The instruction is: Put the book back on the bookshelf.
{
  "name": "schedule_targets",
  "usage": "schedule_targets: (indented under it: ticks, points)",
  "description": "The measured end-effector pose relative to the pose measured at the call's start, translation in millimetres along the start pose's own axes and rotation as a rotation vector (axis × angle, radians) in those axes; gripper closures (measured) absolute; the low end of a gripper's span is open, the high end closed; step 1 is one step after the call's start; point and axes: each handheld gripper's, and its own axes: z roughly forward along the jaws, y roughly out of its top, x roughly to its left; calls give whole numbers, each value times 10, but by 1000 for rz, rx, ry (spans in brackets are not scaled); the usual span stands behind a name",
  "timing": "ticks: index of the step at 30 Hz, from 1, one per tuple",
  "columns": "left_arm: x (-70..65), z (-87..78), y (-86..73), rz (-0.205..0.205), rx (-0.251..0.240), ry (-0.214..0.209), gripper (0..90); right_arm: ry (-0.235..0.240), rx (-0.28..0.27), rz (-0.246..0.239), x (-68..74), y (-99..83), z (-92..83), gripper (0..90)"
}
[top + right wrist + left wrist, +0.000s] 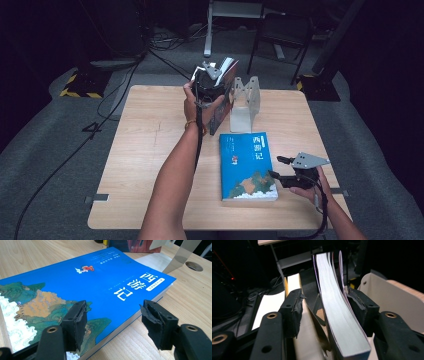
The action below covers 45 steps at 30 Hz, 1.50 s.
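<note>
1. Writing: the blue paperback book with a painted mountain-and-cloud cover (247,167) carries three large white Chinese characters, 西游记, in a column near its far right corner. The small print beside them is too fine to read.
2. Position of the blue book: flat on the light wooden table (145,165), cover up, long axis running from my side toward the far edge, title end away from me.
3. Position of the second book: the dark-covered paperback (223,100) stands on its lower edge at the far centre of the table, just beside the grey metal bookend (245,105). Its top tilts toward the bookend, and the white page block bows.
4. My left gripper (212,90): the jaws sit either side of the dark book, moderately wide. The left pad (293,310) is clear of it; contact at the right pad cannot be confirmed.
5. My right gripper (280,167): jaws apart, holding nothing, straddling the near right corner of the blue book.
</note>
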Motion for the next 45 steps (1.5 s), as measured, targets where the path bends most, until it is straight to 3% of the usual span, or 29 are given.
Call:
schedule_targets:
  ticks: [12,18,19,25,26,27,29,32,36,39,42,45]
  points:
    - [13,-261,-93,63,1,-88,419,-2,-2,5,-5,8,-8,377]
    - [28,-381,-133,74,3,-118,401,-6,0,3,-7,12,-15,376]
    - [31,-421,-142,88,7,-112,401,-7,-1,4,-8,13,-18,376]
    - [80,-640,-231,101,-6,-173,366,-7,0,11,-26,6,-50,373]
    - [77,-733,-301,128,-2,-192,364,-9,3,16,-29,2,-57,372]
    - [77,-733,-301,128,-2,-192,355,-7,6,16,-35,0,-63,370]
    - [54,-845,-426,151,24,-250,331,-4,19,12,-43,4,-77,362]
    - [23,-908,-521,186,39,-263,306,2,26,19,-64,10,-109,353]
    - [-35,-1032,-836,239,109,-312,289,16,52,19,-77,-1,-165,326]
    - [-63,-1108,-1083,229,150,-362,275,27,88,14,-43,-48,-256,303]
    - [-136,-1204,-1409,250,204,-410,263,41,107,2,10,-135,-376,303]
    - [-200,-1251,-1635,269,254,-431,257,72,114,6,46,-222,-461,305]
